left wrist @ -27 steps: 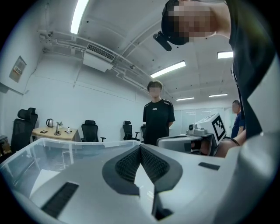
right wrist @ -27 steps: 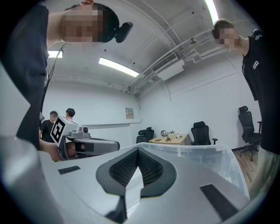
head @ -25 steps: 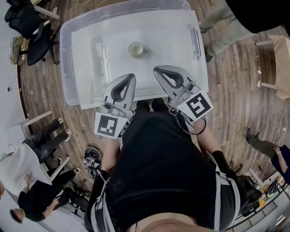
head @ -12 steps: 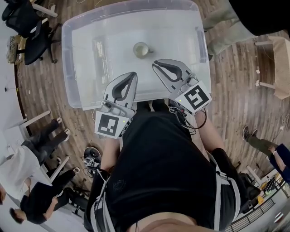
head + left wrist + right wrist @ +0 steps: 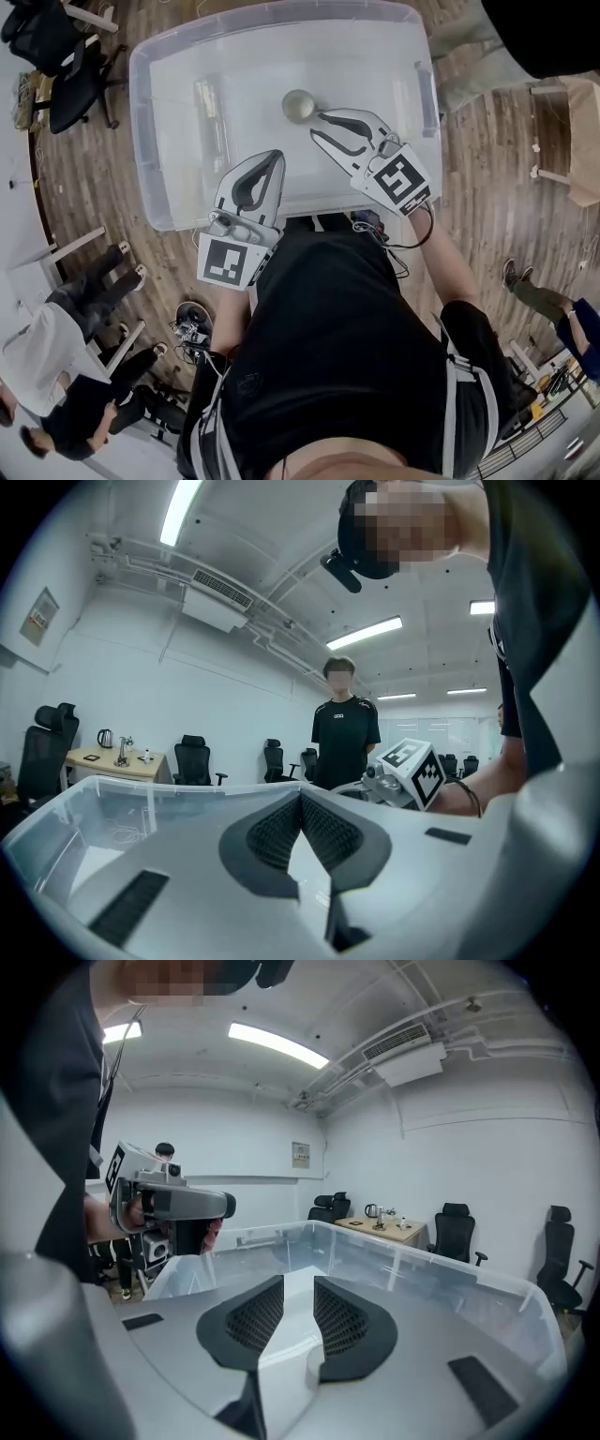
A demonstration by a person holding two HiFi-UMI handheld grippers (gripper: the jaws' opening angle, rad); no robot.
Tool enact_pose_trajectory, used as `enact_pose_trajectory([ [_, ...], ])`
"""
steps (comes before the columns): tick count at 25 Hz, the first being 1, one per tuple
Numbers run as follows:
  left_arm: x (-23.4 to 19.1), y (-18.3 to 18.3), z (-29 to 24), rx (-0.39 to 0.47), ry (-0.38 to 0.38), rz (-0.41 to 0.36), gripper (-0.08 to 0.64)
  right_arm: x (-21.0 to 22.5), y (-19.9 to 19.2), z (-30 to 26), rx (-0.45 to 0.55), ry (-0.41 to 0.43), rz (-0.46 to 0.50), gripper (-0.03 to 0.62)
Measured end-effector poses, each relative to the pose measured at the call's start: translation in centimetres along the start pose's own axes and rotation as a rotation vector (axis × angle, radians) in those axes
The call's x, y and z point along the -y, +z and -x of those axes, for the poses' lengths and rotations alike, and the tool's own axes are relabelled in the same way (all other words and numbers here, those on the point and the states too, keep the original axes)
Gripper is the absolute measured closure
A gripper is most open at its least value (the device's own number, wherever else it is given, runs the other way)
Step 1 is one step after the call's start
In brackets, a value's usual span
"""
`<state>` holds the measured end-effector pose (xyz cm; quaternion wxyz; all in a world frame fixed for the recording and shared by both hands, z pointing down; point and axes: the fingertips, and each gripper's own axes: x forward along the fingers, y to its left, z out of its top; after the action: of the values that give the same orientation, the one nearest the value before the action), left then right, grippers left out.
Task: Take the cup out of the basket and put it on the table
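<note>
Cup sits on the floor of the clear basket, near its middle. Your right gripper reaches into the basket, jaws slightly apart and empty, tips just beside the cup. Your left gripper hangs at the near wall, jaws together, holding nothing.

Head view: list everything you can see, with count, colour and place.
storage bin: one, clear plastic, in front of the person
cup: one, pale grey-green, inside the bin, towards its far side
office chairs: at least two, black, upper left
floor: one, brown wood planks, all around the bin
bystanders: at least four, partly seen, at lower left, top right and right edge
left gripper: one, grey, jaws together, over the bin's near edge
right gripper: one, grey, jaws apart, over the bin with its tips beside the cup
</note>
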<state>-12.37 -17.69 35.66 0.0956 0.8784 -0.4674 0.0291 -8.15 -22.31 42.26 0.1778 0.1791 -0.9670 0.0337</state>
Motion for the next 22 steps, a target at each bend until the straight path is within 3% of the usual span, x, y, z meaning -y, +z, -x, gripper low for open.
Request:
enact_pose_trajectory([
  [12,-1.4,-0.3,-0.6,-0.008,0.014,0.015,0.541,0.6,-7.1,-5.6,-0.284,0.16,0.203,0.494],
  [22,-2.3,0.0,-0.1,-0.006,0.019,0.028,0.541,0.5,-12.8,-10.0,-0.427,0.248,0.312,0.494],
])
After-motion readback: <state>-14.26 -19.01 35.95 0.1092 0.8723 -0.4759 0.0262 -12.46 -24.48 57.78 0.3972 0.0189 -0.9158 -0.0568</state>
